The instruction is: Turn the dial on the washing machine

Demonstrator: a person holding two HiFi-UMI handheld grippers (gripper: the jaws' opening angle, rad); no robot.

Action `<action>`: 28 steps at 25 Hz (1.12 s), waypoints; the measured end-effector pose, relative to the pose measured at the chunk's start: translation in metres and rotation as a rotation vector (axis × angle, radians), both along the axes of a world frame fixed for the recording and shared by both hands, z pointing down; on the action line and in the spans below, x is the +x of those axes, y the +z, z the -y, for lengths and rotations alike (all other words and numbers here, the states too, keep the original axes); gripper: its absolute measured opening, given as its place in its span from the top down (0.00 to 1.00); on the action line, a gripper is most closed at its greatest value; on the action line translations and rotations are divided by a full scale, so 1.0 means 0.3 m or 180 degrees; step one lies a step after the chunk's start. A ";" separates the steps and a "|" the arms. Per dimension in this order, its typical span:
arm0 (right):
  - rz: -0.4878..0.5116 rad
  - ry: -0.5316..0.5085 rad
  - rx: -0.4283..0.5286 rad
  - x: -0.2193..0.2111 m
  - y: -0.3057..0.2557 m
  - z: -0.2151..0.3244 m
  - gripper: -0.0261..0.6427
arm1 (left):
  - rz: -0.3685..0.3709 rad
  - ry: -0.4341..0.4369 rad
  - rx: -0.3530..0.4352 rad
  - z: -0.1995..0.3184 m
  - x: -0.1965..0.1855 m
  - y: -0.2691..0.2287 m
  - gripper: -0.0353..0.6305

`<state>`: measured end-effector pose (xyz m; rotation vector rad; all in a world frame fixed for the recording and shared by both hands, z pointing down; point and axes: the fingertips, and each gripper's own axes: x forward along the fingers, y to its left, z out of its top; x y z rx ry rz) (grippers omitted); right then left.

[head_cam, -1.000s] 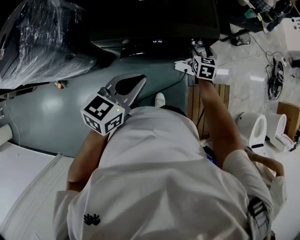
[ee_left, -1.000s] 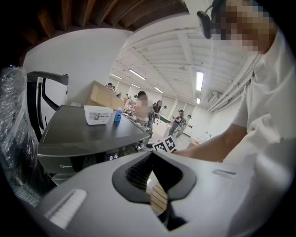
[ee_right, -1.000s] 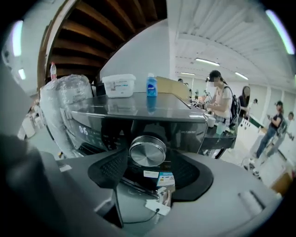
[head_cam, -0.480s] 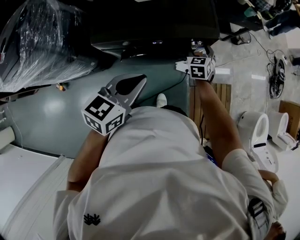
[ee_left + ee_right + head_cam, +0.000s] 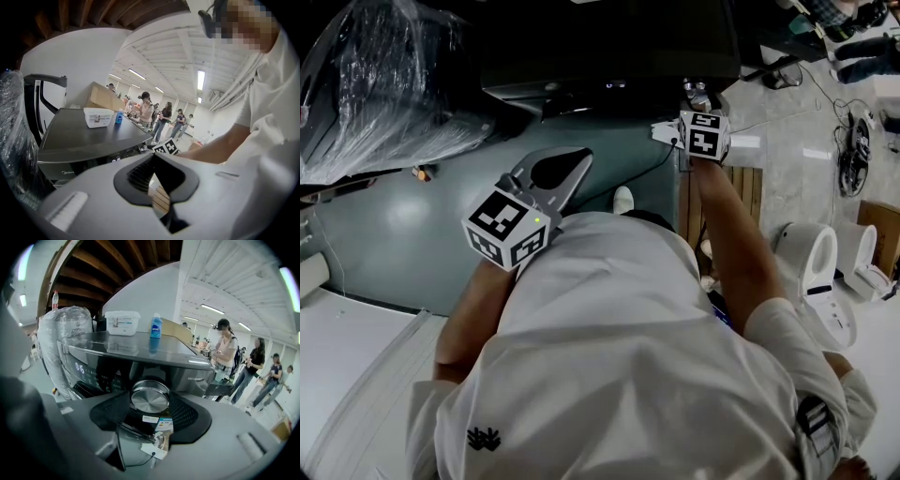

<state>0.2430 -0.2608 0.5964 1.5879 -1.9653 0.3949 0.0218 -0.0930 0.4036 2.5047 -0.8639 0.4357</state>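
In the head view, a person in a white shirt (image 5: 609, 356) stands before a dark washing machine (image 5: 609, 42). The left gripper (image 5: 572, 164) is held low over the grey-green floor (image 5: 394, 225), away from the machine, with its marker cube (image 5: 508, 230) close to the body. The right gripper (image 5: 698, 94) reaches to the front of the machine near its right corner. A bundle wrapped in clear plastic (image 5: 384, 84) stands to the left of the machine, and a wooden pallet (image 5: 717, 202) and white toilets (image 5: 806, 258) are on the right.

In the left gripper view, the left gripper (image 5: 153, 158) is clenched: its two grey jaws meet at their tips and grasp nothing. Through their opening only the wooden pallet (image 5: 159, 199) is seen. Behind them is the washing machine (image 5: 84, 136), and on its top, near the back edge, are a white box (image 5: 98, 117) and a blue bottle (image 5: 119, 117). People stand far behind.

In the right gripper view, the right gripper (image 5: 150, 411) is closed on the dial (image 5: 150, 397): the round silver knob sits between the two dark pads, which touch it on both sides. The dial is on the front panel of the washing machine (image 5: 140, 357), to the right of the lit display (image 5: 79, 367). Paper labels (image 5: 153, 450) hang below it. The white box (image 5: 123, 323) and the blue bottle (image 5: 156, 326) stand on the top, just beside each other.
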 end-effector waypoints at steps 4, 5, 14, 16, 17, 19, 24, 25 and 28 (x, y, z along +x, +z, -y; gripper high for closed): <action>0.0562 0.0248 -0.0032 0.017 0.007 -0.001 0.57 | -0.0008 0.0016 -0.0006 0.004 -0.001 0.004 0.86; 0.0723 0.0313 -0.0041 0.021 0.008 -0.001 0.57 | -0.0011 0.0018 -0.0007 0.005 -0.001 0.004 0.86; 0.0928 0.0334 -0.0054 0.027 0.011 -0.003 0.57 | -0.0031 0.0050 -0.0015 0.006 0.004 0.006 0.86; 0.0842 0.0269 -0.0054 0.023 0.010 -0.002 0.57 | -0.0036 0.0058 -0.0019 0.007 0.005 0.004 0.86; 0.0791 0.0230 -0.0056 0.020 0.008 -0.002 0.57 | -0.0038 0.0059 -0.0021 0.007 0.004 0.003 0.86; 0.0636 0.0161 -0.0051 0.021 0.005 -0.005 0.56 | -0.0041 0.0060 -0.0025 0.008 0.005 0.001 0.86; 0.0009 -0.0101 0.0009 0.003 0.007 -0.014 0.53 | -0.0027 0.0084 -0.0014 0.009 0.009 0.007 0.86; -0.0059 -0.0151 0.0019 -0.007 0.004 -0.014 0.53 | -0.0022 0.0089 -0.0011 0.009 0.010 0.006 0.86; -0.0210 -0.0229 0.0048 -0.026 0.010 -0.012 0.54 | -0.0013 0.0094 -0.0012 0.007 0.013 0.004 0.86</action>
